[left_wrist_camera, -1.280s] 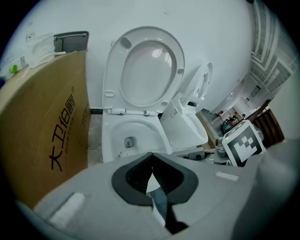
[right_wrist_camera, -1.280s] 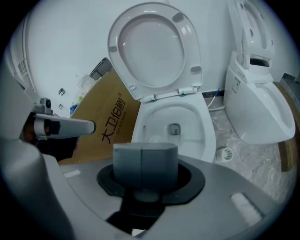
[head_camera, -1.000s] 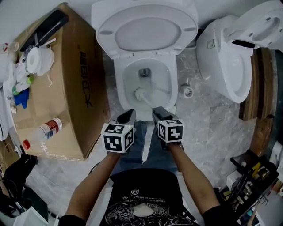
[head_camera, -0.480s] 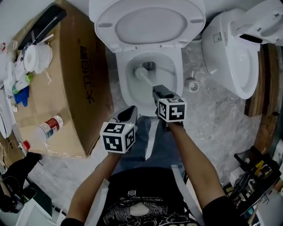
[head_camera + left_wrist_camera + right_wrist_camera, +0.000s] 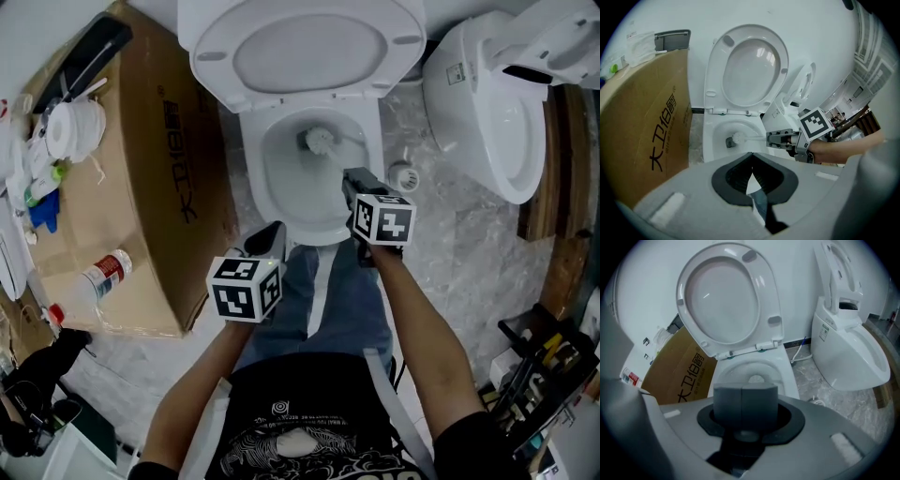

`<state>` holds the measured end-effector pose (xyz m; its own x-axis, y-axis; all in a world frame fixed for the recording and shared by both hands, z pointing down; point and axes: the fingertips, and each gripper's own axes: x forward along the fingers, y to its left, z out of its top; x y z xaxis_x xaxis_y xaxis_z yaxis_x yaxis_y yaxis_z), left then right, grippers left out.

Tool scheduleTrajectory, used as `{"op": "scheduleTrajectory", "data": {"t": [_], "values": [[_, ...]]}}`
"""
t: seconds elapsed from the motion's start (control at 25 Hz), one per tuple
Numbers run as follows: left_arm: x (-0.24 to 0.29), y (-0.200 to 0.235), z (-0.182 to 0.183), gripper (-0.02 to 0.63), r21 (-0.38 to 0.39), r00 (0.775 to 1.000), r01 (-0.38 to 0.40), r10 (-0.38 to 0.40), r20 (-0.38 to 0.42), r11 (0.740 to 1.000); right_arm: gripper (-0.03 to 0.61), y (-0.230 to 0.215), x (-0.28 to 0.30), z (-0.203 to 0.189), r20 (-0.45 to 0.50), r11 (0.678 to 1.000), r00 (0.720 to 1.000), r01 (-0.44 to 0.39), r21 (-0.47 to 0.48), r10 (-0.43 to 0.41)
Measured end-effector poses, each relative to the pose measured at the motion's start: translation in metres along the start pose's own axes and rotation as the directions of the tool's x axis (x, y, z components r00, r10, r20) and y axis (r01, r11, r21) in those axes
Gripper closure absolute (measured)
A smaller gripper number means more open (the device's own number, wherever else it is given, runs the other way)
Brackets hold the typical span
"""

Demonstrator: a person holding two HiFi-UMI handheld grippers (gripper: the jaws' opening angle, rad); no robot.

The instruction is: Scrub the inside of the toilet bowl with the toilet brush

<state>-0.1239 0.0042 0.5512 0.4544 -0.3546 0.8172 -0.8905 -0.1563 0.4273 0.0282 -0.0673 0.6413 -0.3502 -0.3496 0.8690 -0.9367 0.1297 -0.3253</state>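
R gripper (image 5: 354,178) pinches white bristled toilet brush (image 5: 319,141) — handle points ahead-left into white ceramic bowl (image 5: 253,183). L gripper (image 5: 271,232) closed, empty, farther.

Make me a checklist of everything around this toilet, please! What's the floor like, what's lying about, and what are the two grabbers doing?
Surface: grey marbled floor.
Job's things: toilet with its lid up; toilet brush with its head inside the bowl, near the drain hole.
Clutter: cardboard box left of the toilet, with a bottle and a white roll on top.
Grippers: right gripper shut on the brush handle; left gripper shut, holding nothing, in front of the bowl.
Cables: thin white cord behind the toilet.
Surroundings: second toilet on the right; tools at lower right.
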Motion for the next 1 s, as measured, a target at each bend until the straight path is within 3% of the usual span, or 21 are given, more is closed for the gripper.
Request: {"op": "scheduleTrajectory", "data": {"t": [0.24, 0.4, 0.76, 1.0], "values": [[0.011, -0.016, 0.004, 0.615, 0.028, 1.0, 0.029, -0.029, -0.011, 0.999, 0.424, -0.029, -0.025, -0.023, -0.019, 0.998, 0.999, 0.047, 0.031, -0.046], [0.015, -0.025, 0.007, 0.615, 0.049, 0.999, 0.048, -0.047, -0.018, 0.998, 0.425, -0.033, -0.039, -0.049, -0.047, 0.996, 0.998, 0.038, 0.075, -0.034], [0.02, -0.032, 0.014, 0.615, 0.05, 0.998, 0.059, -0.058, -0.016, 0.997, 0.425, -0.006, -0.041, -0.093, -0.132, 0.999, 0.991, -0.007, 0.054, 0.014], [0.009, -0.019, 0.004, 0.615, 0.031, 0.999, 0.03, -0.03, -0.02, 0.999, 0.423, 0.021, -0.011, -0.082, -0.12, 0.996, 0.991, -0.051, 0.074, 0.059]]}}
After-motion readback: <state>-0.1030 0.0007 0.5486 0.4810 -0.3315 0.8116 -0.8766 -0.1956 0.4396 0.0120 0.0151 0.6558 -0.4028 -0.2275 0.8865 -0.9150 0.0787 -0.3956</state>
